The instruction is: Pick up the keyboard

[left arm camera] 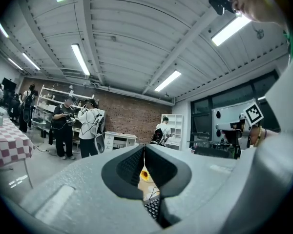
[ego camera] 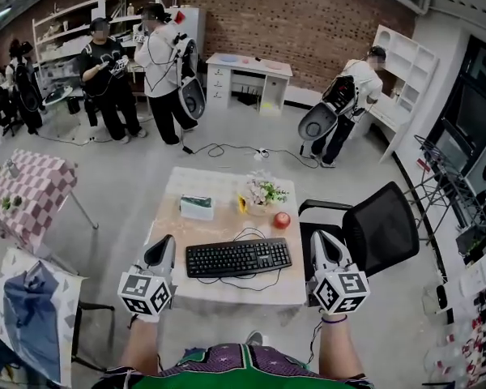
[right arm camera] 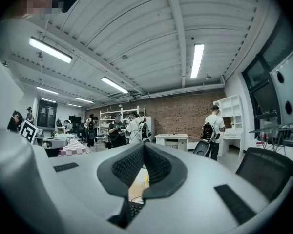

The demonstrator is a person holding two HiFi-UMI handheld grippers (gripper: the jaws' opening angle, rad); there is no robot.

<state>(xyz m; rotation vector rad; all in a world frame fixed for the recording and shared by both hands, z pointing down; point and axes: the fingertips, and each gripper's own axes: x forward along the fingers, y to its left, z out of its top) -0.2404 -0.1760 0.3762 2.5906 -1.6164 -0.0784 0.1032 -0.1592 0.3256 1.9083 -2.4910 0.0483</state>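
We hold the left gripper and the right gripper one at each end of the black keyboard — both with jaws pressed together and nothing between them (neither touches it yet). The keyboard lies flat near the front edge of the table, its cable looped beside it. Flanking it this way suggests a two-handed lift — though the jaws would first have to part.

Matt plastic keyboard (wood-look table).
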